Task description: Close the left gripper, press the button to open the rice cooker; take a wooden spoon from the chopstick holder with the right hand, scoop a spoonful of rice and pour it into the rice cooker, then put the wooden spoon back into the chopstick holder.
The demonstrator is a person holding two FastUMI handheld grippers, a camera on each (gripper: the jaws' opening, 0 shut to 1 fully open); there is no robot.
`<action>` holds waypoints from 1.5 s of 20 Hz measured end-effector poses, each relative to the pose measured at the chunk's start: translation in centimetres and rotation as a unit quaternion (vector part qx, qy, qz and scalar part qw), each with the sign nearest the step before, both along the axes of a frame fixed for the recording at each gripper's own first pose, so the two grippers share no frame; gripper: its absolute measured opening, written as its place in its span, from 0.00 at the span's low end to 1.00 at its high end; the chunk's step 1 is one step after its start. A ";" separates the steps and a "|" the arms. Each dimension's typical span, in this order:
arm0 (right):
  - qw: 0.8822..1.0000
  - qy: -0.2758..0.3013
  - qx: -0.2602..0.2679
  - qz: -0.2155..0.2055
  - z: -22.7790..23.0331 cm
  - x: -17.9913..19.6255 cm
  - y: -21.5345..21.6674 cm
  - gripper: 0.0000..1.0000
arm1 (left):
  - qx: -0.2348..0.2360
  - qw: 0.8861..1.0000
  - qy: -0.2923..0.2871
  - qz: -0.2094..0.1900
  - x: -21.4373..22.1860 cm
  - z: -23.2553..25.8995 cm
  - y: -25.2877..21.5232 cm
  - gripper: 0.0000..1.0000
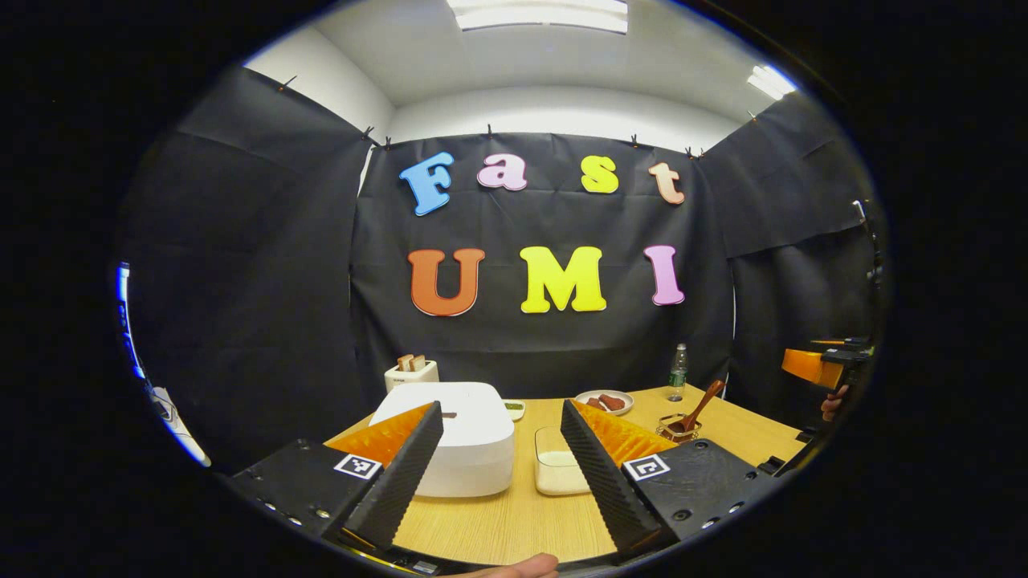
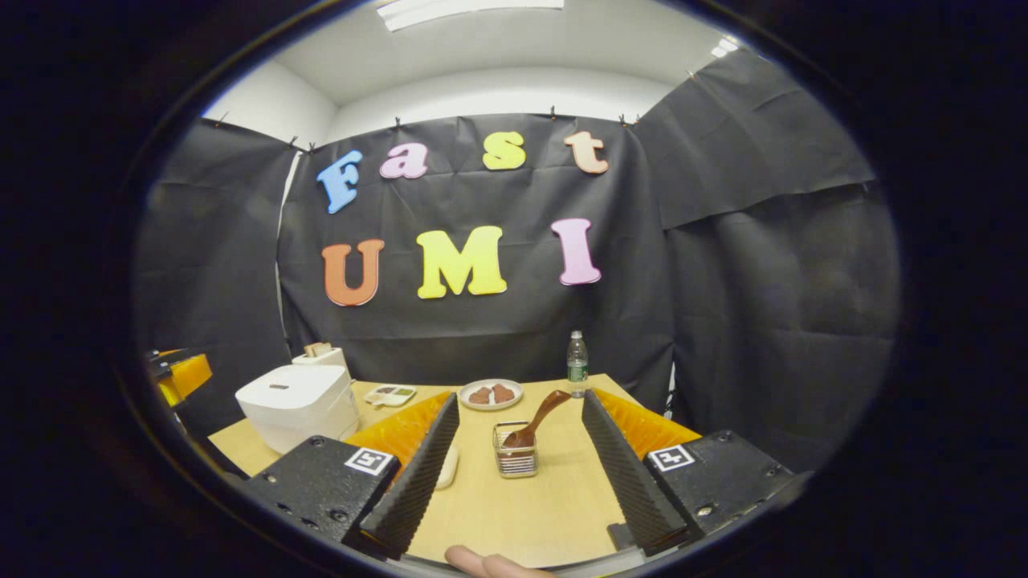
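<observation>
Black cloth walls close the booth around a light wooden table (image 1: 498, 522).

From the left gripper view, the left gripper (image 1: 499, 461) hovers level over the near edge of the table, its fingers spread wide and holding nothing. The white rice cooker (image 1: 462, 441) stands just behind them, lid down, and a shallow rice container (image 1: 554, 470) is beside it. The task asks to close this gripper first; I judge that if it presses while spread, a finger can miss the button or push the cooker backwards.

From the right gripper view, the right gripper (image 2: 520, 461) is also spread and empty, pointing at the chopstick holder (image 2: 516, 459) between its fingers but farther off. The wooden spoon (image 2: 536, 419) leans in it toward the right. A grip taken on the slanted handle could tip the light holder.
</observation>
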State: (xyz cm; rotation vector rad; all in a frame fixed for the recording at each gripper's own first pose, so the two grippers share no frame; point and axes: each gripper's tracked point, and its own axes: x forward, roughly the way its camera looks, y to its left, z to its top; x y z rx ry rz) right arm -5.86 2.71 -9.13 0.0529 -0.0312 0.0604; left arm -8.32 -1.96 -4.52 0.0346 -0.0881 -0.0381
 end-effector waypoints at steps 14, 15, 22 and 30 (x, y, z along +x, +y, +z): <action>0.999 -0.038 -0.015 -0.002 3.0 -1.3 -0.4 1.00 | -0.006 1.000 -0.002 -0.017 -1.4 0.0 -1.2 0.94; 0.999 -0.044 -0.015 0.002 3.2 -1.6 -0.5 1.00 | -0.007 1.000 -0.001 -0.022 -1.5 -0.1 -1.6 0.94; 0.998 -0.054 -0.012 -0.003 3.0 -2.6 -1.6 1.00 | 0.001 0.999 -0.006 -0.041 -1.7 0.3 -2.4 0.94; 0.999 -0.048 -0.008 -0.005 2.7 -2.6 -2.0 1.00 | 0.005 0.999 -0.002 -0.040 -1.3 0.0 -2.5 0.94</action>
